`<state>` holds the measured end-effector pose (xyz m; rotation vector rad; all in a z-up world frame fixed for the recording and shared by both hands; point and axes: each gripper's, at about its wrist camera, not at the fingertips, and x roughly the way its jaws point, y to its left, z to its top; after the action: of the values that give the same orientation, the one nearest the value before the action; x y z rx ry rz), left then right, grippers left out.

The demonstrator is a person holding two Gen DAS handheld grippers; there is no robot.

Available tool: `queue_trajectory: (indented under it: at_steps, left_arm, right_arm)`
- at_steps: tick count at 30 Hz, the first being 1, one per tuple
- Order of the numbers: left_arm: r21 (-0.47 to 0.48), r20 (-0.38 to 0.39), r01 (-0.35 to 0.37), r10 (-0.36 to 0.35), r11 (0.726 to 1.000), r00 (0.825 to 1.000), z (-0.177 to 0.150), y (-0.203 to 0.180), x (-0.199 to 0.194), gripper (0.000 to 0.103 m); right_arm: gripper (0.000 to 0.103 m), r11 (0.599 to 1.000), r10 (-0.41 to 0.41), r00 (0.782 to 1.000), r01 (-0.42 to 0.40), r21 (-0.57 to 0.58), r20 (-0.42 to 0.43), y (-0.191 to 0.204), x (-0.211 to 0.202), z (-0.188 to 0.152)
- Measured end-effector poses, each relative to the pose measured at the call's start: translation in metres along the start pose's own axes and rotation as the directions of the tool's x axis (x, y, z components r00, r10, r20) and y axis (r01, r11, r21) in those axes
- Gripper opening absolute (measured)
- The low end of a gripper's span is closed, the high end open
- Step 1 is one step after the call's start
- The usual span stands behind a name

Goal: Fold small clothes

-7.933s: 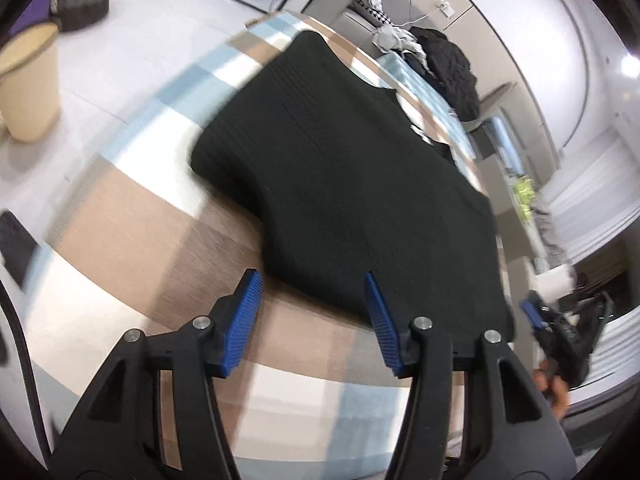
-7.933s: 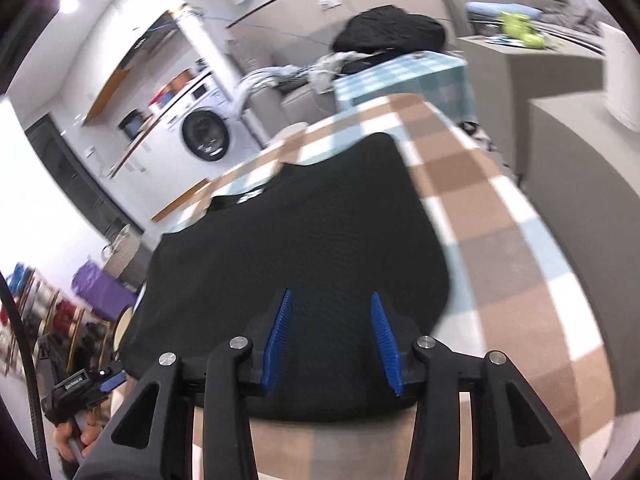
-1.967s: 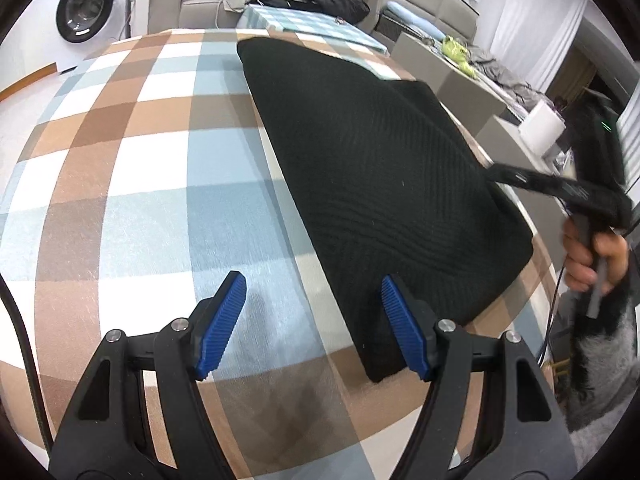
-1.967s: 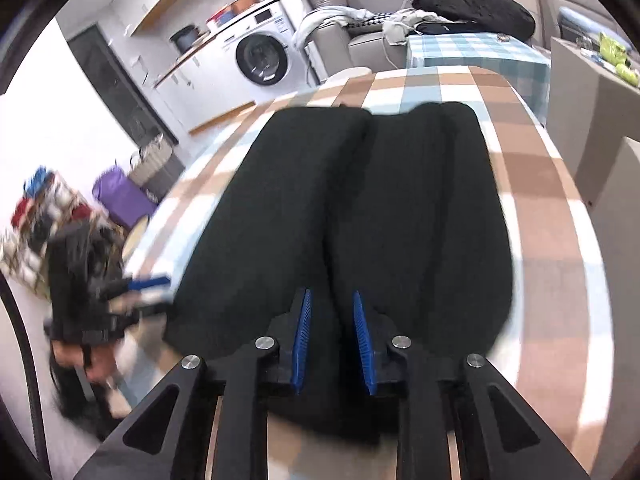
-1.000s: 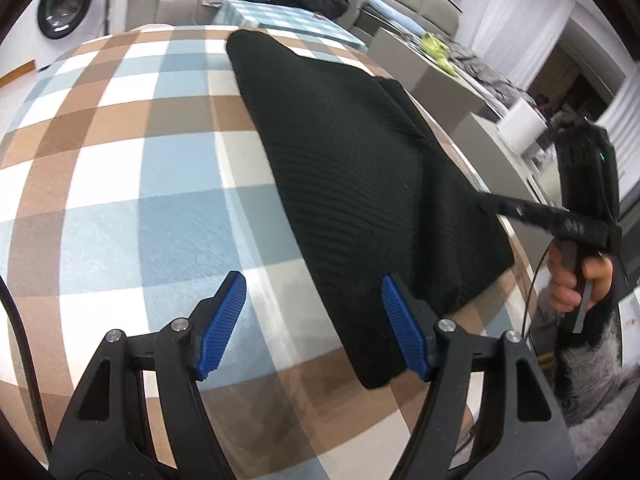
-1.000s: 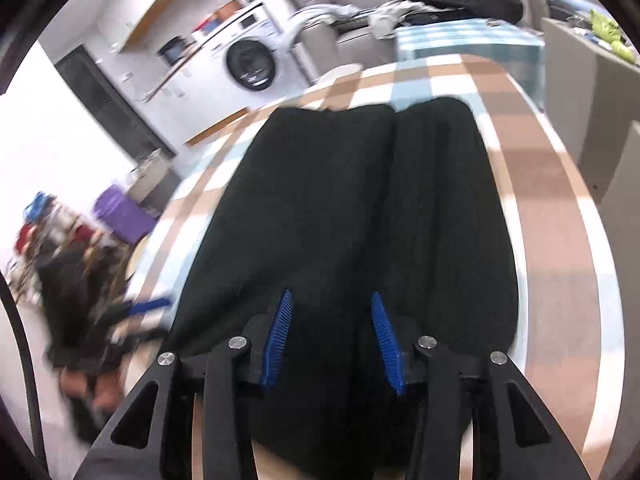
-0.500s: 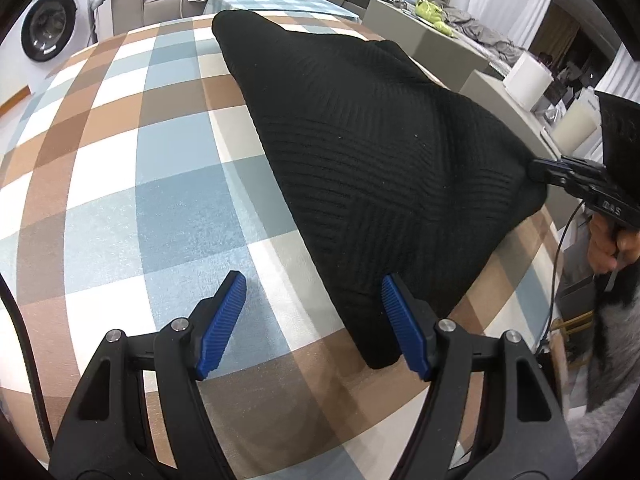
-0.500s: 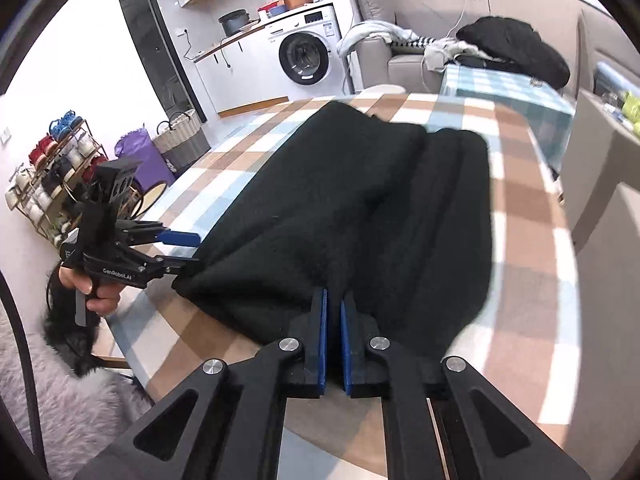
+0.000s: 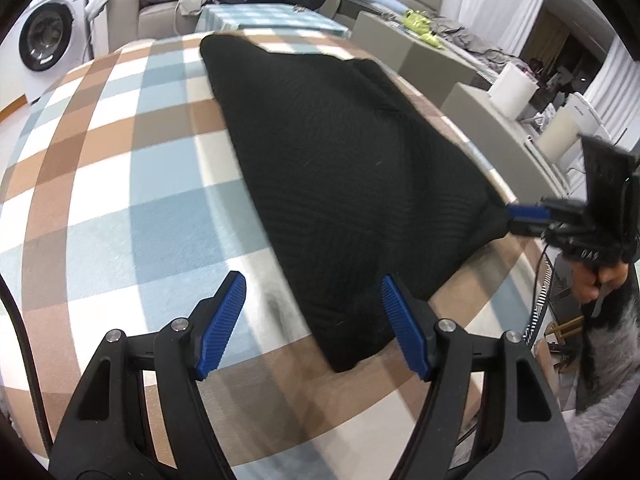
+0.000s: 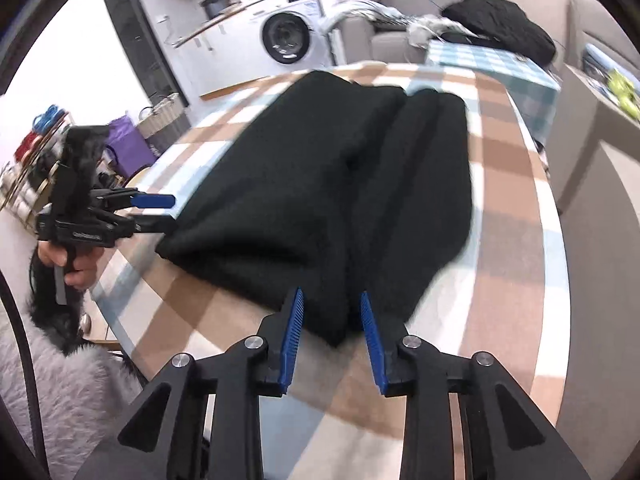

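Note:
A black knit garment (image 9: pixel 344 168) lies folded lengthwise on the checked tablecloth (image 9: pixel 120 208); it also shows in the right wrist view (image 10: pixel 332 200). My left gripper (image 9: pixel 316 320) is open, its fingers either side of the garment's near corner. It also shows in the right wrist view (image 10: pixel 154 210), at the garment's left corner. My right gripper (image 10: pixel 330 332) is open around the garment's near corner. In the left wrist view the right gripper (image 9: pixel 520 220) sits at the garment's right corner.
A washing machine (image 10: pixel 288 38) stands at the back. A sofa with a dark pile of clothes (image 10: pixel 500 24) and a small checked table (image 10: pixel 492 60) lie beyond the table. Grey cabinets with paper rolls (image 9: pixel 512 88) stand to the right. Baskets (image 10: pixel 164 120) stand on the left.
My right gripper was shut on the garment's corner half a second ago and has opened. My left gripper stays open at the near-left corner and has moved slightly.

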<state>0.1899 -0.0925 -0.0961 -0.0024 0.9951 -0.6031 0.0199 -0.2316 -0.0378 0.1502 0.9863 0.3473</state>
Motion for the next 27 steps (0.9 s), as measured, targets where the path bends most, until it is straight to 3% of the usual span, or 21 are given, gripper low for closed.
queue_trajectory:
  at_steps: [5, 8, 10, 14, 17, 19, 22, 25, 27]
  left_arm:
    - [0.028, 0.027, 0.074, -0.075, 0.997, 0.997, 0.003, -0.017, 0.0, 0.068]
    - [0.083, -0.006, 0.108, -0.108, 0.991, 0.994, 0.001, -0.033, 0.011, 0.068]
    - [0.111, -0.03, 0.102, -0.099, 0.989, 0.995, -0.001, -0.042, 0.019, 0.068]
    - [0.118, -0.053, 0.084, -0.078, 0.989, 0.996, -0.004, -0.045, 0.026, 0.068]
    - [0.121, -0.059, 0.079, -0.072, 0.99, 0.996, -0.005, -0.042, 0.027, 0.068]
    - [0.129, -0.063, 0.077, -0.069, 0.989, 0.996, -0.006, -0.042, 0.028, 0.068]
    - [0.142, -0.071, 0.074, -0.064, 0.987, 0.995, -0.007, -0.043, 0.026, 0.068]
    - [0.119, -0.054, 0.115, -0.109, 0.986, 0.993, -0.008, -0.035, 0.013, 0.068]
    - [0.078, -0.023, 0.16, -0.158, 0.984, 0.987, -0.005, -0.027, 0.003, 0.068]
  right_arm:
    - [0.035, 0.998, 0.042, 0.999, -0.043, 0.049, 0.025, 0.004, 0.002, -0.01]
    - [0.035, 1.0, -0.011, 1.0, 0.011, 0.01, 0.017, 0.013, 0.011, -0.008]
    - [0.014, 0.999, -0.035, 0.999, 0.035, -0.026, 0.005, 0.017, 0.015, -0.004]
    - [0.008, 0.986, -0.046, 0.992, 0.064, -0.152, 0.118, 0.035, -0.017, 0.012]
    - [0.008, 0.973, -0.105, 0.988, 0.126, -0.196, 0.11, 0.036, -0.018, 0.017]
    - [0.009, 0.963, -0.172, 0.984, 0.176, -0.206, 0.037, 0.027, 0.001, 0.016]
    - [0.011, 0.956, -0.198, 0.979, 0.184, -0.23, -0.041, 0.022, 0.018, 0.009]
    - [0.024, 0.976, -0.137, 0.989, 0.127, -0.175, -0.047, 0.016, 0.004, 0.008]
    - [0.032, 0.993, -0.041, 0.999, 0.042, -0.107, 0.013, 0.008, -0.016, 0.008]
